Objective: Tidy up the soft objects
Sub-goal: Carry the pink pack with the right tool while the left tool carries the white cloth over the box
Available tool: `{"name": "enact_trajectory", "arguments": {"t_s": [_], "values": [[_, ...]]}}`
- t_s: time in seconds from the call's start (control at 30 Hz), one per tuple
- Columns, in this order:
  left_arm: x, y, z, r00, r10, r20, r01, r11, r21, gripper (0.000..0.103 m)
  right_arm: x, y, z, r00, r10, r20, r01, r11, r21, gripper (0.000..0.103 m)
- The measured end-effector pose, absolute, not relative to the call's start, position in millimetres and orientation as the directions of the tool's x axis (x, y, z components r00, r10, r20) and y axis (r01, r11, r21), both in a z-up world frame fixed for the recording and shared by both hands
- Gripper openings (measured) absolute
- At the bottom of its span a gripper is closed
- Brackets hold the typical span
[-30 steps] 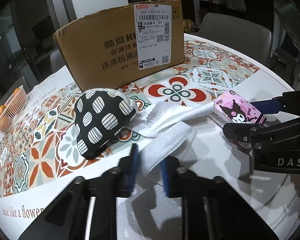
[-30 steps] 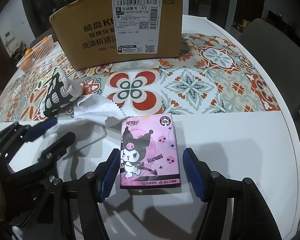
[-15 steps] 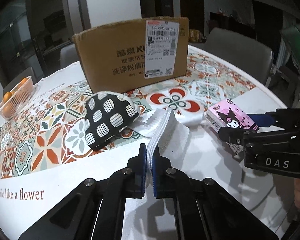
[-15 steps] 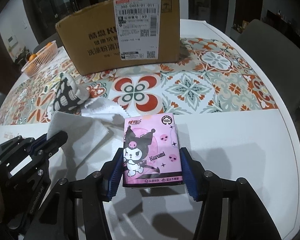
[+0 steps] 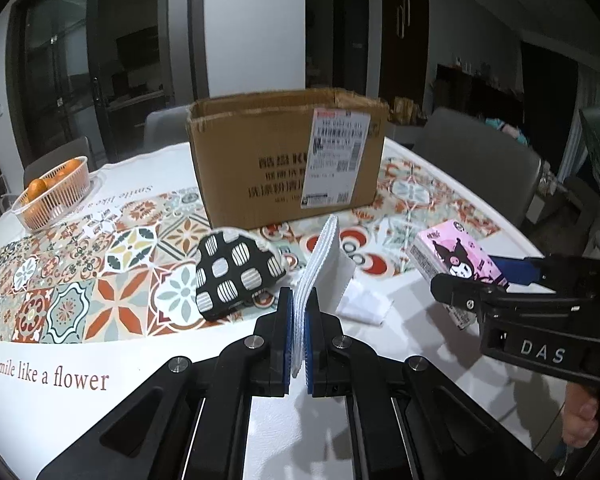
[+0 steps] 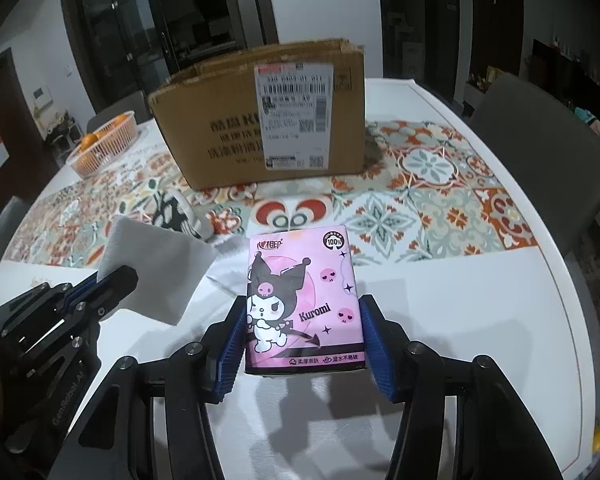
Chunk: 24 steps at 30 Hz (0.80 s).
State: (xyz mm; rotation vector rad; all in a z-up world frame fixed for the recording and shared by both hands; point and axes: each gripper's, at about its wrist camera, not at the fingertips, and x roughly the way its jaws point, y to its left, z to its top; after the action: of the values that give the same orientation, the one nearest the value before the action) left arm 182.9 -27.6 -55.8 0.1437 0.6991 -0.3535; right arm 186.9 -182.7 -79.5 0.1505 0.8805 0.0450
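Note:
My left gripper [image 5: 299,344] is shut on a folded white cloth [image 5: 326,264] and holds it up off the table; the cloth also shows in the right wrist view [image 6: 156,268]. My right gripper [image 6: 302,344] is shut on a pink Kuromi tissue pack [image 6: 302,300], lifted above the table; the pack also shows in the left wrist view [image 5: 456,258]. A black-and-white patterned pouch [image 5: 236,272] lies on the table left of the cloth. An open cardboard box [image 5: 288,160] stands behind them.
Another white cloth [image 5: 364,306] lies on the table under the lifted one. A basket of oranges [image 5: 54,192] sits at the far left. A patterned runner [image 5: 100,272] crosses the white table. Grey chairs [image 5: 472,160] stand around the table.
My left gripper closed on the white cloth and lifted it. My right gripper closed on the tissue pack and lifted it. Both views rose away from the table.

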Motion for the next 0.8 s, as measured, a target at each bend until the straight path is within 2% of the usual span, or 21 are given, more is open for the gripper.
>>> {"name": "enact_trajectory", "arguments": {"t_s": [0.8], "values": [[198.3, -24.9, 7.9, 0.816, -0.302, -0.492, 0.327, 0.944, -0.038, 0.006, 197.7, -188.3, -17.6, 0.778, 0.138, -0.613, -0.021, 0.981, 0.194, 0.055]]}}
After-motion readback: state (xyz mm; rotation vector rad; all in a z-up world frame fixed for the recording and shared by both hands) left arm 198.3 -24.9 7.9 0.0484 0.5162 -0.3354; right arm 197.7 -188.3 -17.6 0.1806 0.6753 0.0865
